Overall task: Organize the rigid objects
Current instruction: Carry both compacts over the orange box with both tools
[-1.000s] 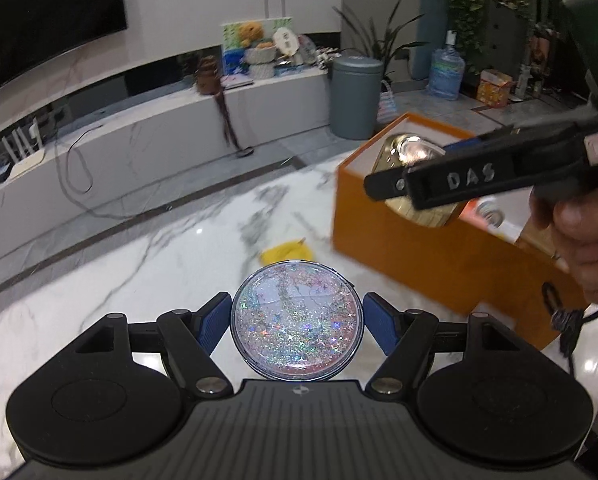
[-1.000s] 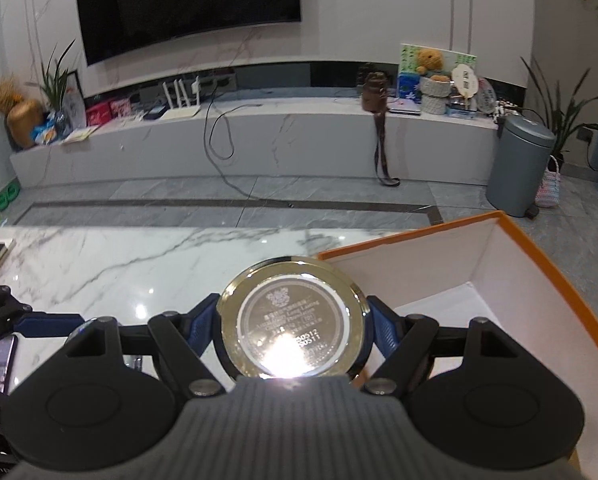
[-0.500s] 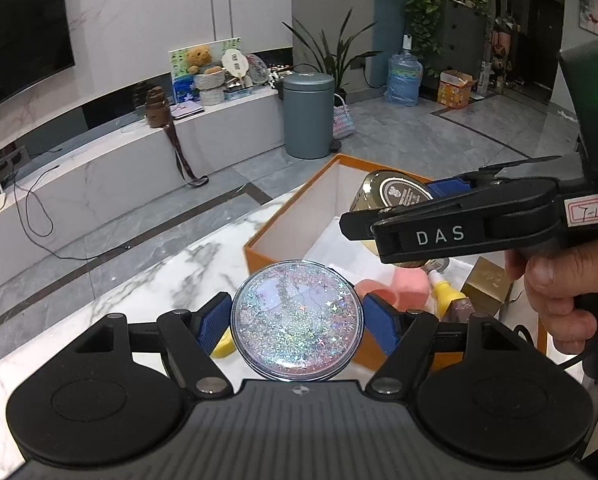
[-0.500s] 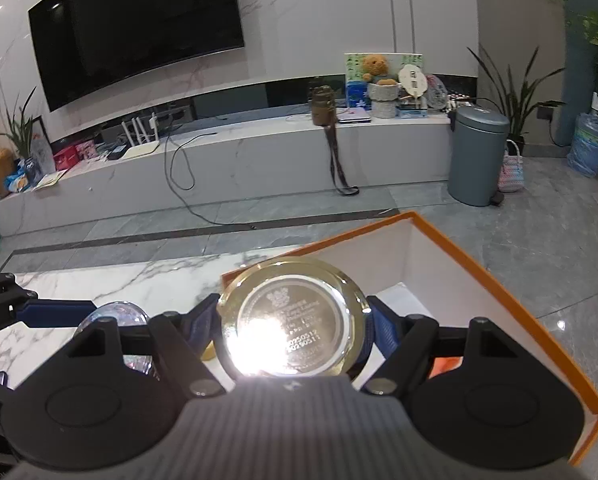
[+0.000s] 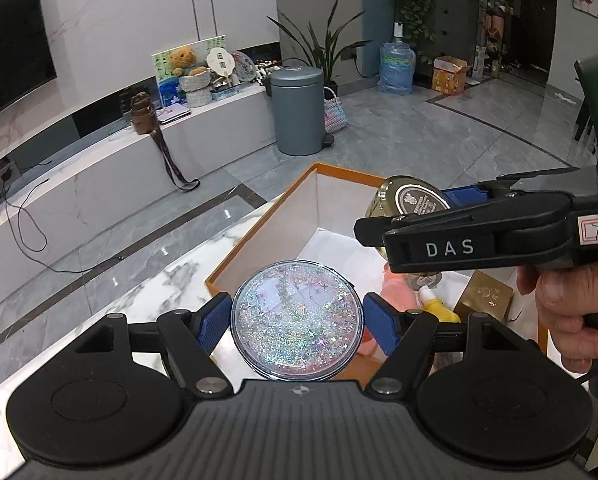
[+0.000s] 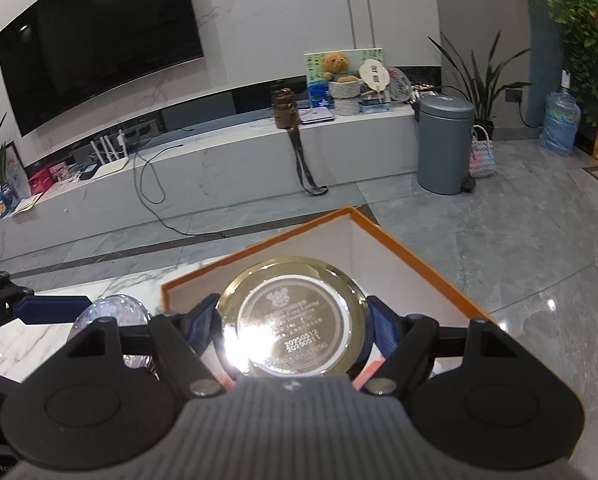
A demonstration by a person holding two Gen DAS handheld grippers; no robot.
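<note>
Orange cardboard box, white inside, stands open on the marble surface and already has things in it: a pink object, something yellow with a white tip and a small gold carton lie on its floor, so part of the sorting looks done. Two more pieces are on their way in. The left tongs are closed on a round case filled with glitter, the blue pads pressing its two sides, and it hangs at the near wall of the box, partly over the opening. The right tongs grip a round gold tin the same way, printed bottom facing the camera; the left wrist view shows that tin held above the middle of the box, clear of the contents, with the person's hand on the handle. Neither piece has been set down yet. What is left, as I judge it, is to lower each into a free spot on the box floor, let go, and draw the tongs out without knocking the pieces below. Whether anything else waits on the surface I cannot tell; the part visible beside the box looks bare.
</note>
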